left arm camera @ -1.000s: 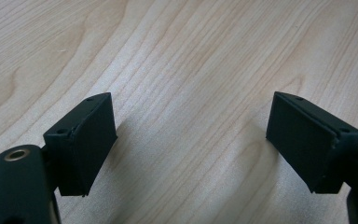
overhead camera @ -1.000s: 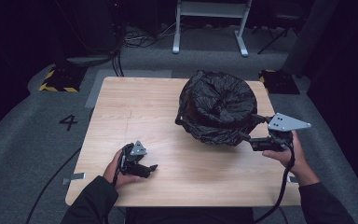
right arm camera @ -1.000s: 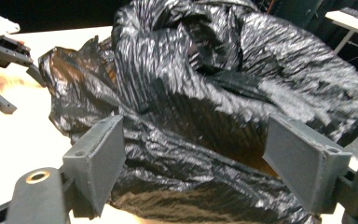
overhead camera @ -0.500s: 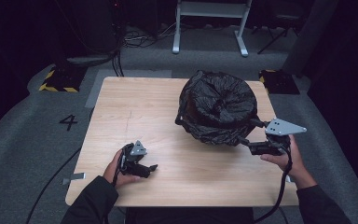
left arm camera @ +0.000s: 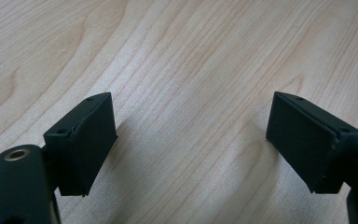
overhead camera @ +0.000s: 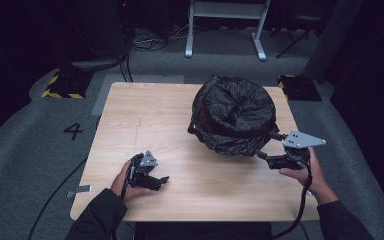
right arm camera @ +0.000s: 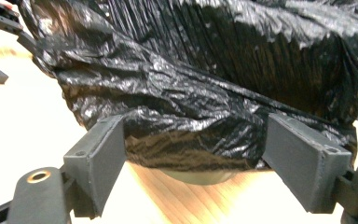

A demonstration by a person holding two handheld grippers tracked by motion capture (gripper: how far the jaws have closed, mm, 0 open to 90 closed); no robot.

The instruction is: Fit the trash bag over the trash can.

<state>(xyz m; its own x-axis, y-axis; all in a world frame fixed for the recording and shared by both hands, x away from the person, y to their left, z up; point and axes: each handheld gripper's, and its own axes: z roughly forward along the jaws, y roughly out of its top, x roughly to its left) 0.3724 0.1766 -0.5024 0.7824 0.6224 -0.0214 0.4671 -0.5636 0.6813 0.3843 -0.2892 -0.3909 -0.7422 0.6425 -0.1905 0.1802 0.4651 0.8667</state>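
Note:
A round bin wrapped in a crinkled black plastic bag (overhead camera: 232,112) stands on the right half of the wooden table (overhead camera: 145,115). My right gripper (overhead camera: 267,145) lies level at the bag's near right side. In the right gripper view its jaws stand wide apart, and the lower bulge of the bag (right arm camera: 205,70) lies between the pads (right arm camera: 298,158) of the right gripper (right arm camera: 193,154). My left gripper (overhead camera: 160,179) rests near the table's front left. Its jaws are wide open over bare wood, with nothing between them in the left gripper (left arm camera: 191,140) view.
The grey floor around the table carries a painted "4" (overhead camera: 73,131) at the left. Yellow-black striped blocks (overhead camera: 62,85) sit at both far corners, and a white stand (overhead camera: 225,30) with cables is behind. A cable trails from each gripper off the near edge.
My right gripper has shifted slightly toward the near edge and in against the bag. The left gripper and the bag have stayed where they were.

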